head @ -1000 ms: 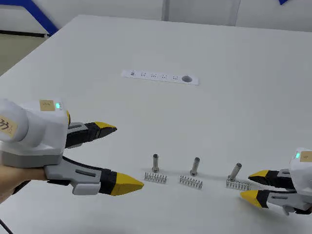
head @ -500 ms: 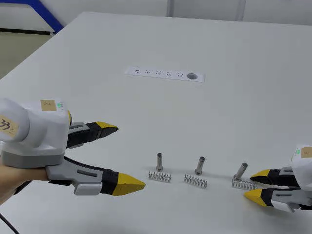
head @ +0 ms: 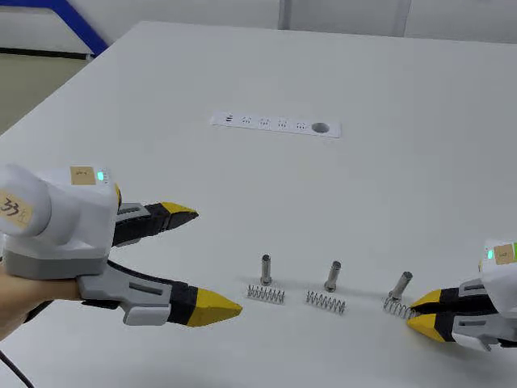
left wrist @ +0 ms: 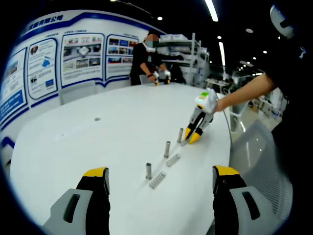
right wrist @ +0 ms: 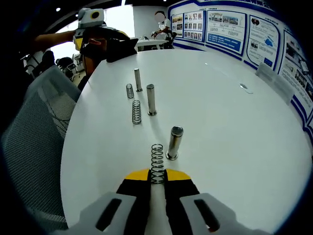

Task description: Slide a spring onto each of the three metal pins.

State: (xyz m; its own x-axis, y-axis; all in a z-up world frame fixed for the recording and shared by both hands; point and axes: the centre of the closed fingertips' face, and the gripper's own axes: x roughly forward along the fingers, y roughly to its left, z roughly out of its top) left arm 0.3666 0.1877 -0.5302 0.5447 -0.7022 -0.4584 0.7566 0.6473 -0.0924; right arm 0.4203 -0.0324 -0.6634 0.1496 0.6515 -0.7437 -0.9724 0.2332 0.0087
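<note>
Nothing is threaded yet: three metal pins are standing bare in a row across the near part of the bench (head: 363, 186), the left pin (head: 266, 269), the middle pin (head: 333, 276) and the right pin (head: 401, 285), the last one leaning a little. A spring is lying flat on the bench just on the near side of each pin's foot: the left spring (head: 266, 294), the middle spring (head: 325, 302) and the right spring (head: 396, 307).

The right gripper (head: 414, 312) is reaching in low from the right, and its jaws are pinching almost together on the right-hand end of the right spring, which looks to be lying on the bench beside its pin. The left gripper (head: 207, 259) is hovering left of the row, its jaws spread wide and holding nothing. So I'd judge the first pick is only starting, with all three springs left to slide on.

Room is generous on the far side, with bare white top running out to a flush power strip (head: 275, 124) well apart from the work. The right gripper view is showing the bench edge curving along the near side of the row, with a mesh chair (right wrist: 34, 117) beyond it, so a dropped spring could roll off there
</note>
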